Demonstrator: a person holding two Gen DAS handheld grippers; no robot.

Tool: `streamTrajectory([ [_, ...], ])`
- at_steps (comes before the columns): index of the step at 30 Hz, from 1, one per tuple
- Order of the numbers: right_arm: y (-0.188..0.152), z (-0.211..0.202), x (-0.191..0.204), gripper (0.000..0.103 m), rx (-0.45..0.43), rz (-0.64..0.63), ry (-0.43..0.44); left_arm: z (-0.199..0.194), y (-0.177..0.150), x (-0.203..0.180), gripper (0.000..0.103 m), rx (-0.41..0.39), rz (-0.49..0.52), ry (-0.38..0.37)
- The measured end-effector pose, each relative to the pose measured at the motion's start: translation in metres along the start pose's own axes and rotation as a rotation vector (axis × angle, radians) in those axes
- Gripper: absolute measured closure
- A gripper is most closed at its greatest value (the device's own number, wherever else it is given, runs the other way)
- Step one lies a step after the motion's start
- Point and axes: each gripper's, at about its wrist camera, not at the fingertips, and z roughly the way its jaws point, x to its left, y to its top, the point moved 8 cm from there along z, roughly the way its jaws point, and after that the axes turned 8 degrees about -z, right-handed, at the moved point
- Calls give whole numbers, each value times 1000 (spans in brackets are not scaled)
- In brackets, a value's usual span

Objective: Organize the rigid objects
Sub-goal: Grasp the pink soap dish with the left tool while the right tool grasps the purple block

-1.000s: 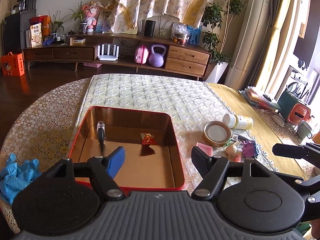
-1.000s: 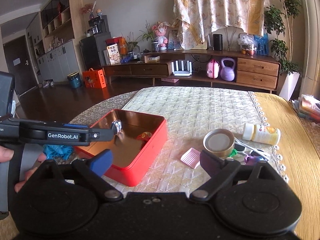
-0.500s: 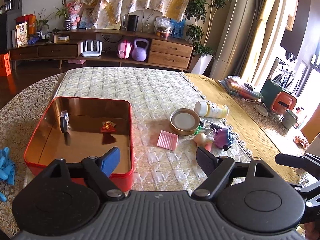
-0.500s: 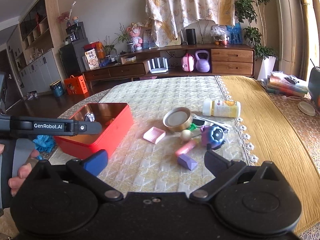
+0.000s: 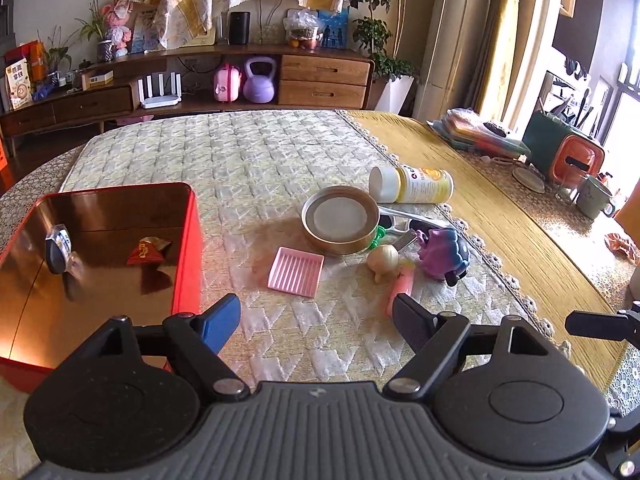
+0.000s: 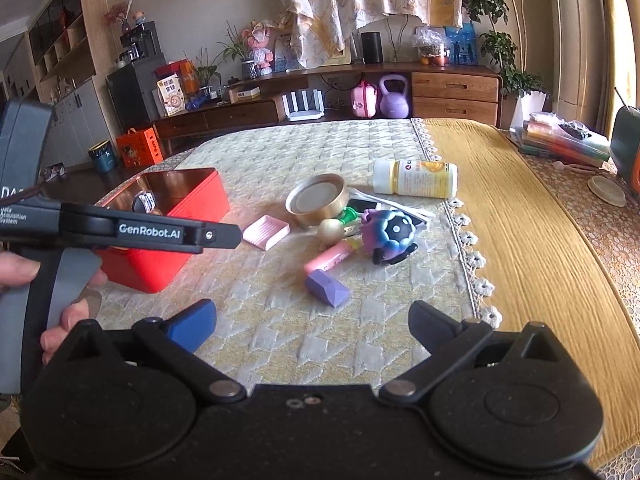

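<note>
Quilted table (image 6: 320, 152), purple block (image 6: 327, 289) ahead of fingers (image 6: 192, 325)

— What is sitting ahead of you?

— I am holding my right gripper (image 6: 312, 326) with its jaws spread wide and empty over the quilted cloth (image 6: 280, 160). A purple block (image 6: 327, 287) is lying just ahead, and a pink tube (image 6: 329, 258) is resting beyond it, beside a purple round toy (image 6: 386, 236).

— And to the side?

— My left gripper (image 6: 168, 234) is reaching across in front of the red tin box (image 6: 176, 236). A pink ridged tray (image 6: 266, 232) is lying near a gold lid (image 6: 318, 200).
</note>
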Motion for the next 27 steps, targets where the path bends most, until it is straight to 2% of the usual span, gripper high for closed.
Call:
streamTrajectory([
  [8,-7,30,-6,2,55,-24,33,46,7,-2,20,35,31,14],
  [12,-6,43,-6,3,71,-45,48,64,11,-2,20,33,81,55],
  [17,-2,56,-6,5,81,-69,68,80,13,-8,20,54,106,39],
  [19,0,61,-6,9,85,-73,76,87,12,-8,20,55,117,51],
  [23,3,69,-6,12,87,-92,86,98,10,-2,20,79,69,43],
  [27,4,79,-5,21,97,-106,94,102,11,3,20,73,50,38],
])
